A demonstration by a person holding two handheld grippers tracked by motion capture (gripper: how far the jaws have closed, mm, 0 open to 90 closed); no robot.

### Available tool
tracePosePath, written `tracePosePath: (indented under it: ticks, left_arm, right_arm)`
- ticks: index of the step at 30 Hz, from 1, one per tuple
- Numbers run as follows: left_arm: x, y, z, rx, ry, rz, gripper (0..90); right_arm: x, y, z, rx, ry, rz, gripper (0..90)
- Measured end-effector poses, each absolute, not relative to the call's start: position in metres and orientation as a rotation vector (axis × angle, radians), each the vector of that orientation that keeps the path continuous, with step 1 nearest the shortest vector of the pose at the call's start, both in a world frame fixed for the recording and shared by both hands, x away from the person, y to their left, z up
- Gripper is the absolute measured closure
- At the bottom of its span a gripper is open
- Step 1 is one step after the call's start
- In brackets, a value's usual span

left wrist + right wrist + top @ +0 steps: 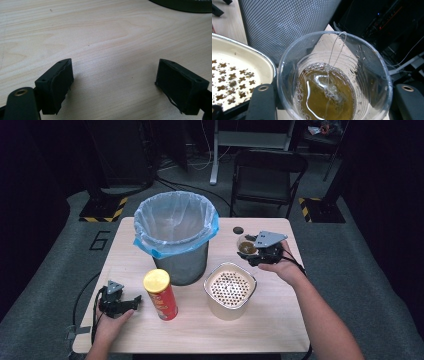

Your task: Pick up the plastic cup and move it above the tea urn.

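We have the right gripper (261, 254) closed around a clear plastic cup (334, 80) near the desk's (270, 330) right edge, toward the far corner, just beyond the cream strainer pot (230, 290) with its perforated insert. The cup holds brownish liquid with a tea bag sunk in it, the string climbing over the rim, and the jaws sit on either side of the wall, low down. We judge this cup thin and springy: squeeze harder and it will buckle and slop, grip looser and its smooth, likely wet wall may slip. The best hold, we think, is around the middle of the wall, kept upright, and any tilt should be slow because the liquid shifts the weight. Our left gripper (120, 304) rests near the desk's left edge, jaws wide apart with nothing between them, just beside the red chip can (161, 295). The lined mesh waste bin (177, 237) stands toward the far edge.
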State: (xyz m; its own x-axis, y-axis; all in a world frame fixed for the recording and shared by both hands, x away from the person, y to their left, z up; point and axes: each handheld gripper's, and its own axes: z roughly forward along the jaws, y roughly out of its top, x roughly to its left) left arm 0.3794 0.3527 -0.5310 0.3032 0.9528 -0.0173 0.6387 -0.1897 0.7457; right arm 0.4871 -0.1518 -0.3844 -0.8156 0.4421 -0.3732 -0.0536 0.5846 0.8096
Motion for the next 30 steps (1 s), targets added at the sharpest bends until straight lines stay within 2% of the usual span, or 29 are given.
tracePosePath:
  ticks: [30]
  left_arm:
    - [0.379, 0.353, -0.531, 1.918, 1.413, 0.613, 14.0]
  right_arm:
    - [0.442, -0.123, -0.395, -0.078, 2.022, 0.869, 36.9]
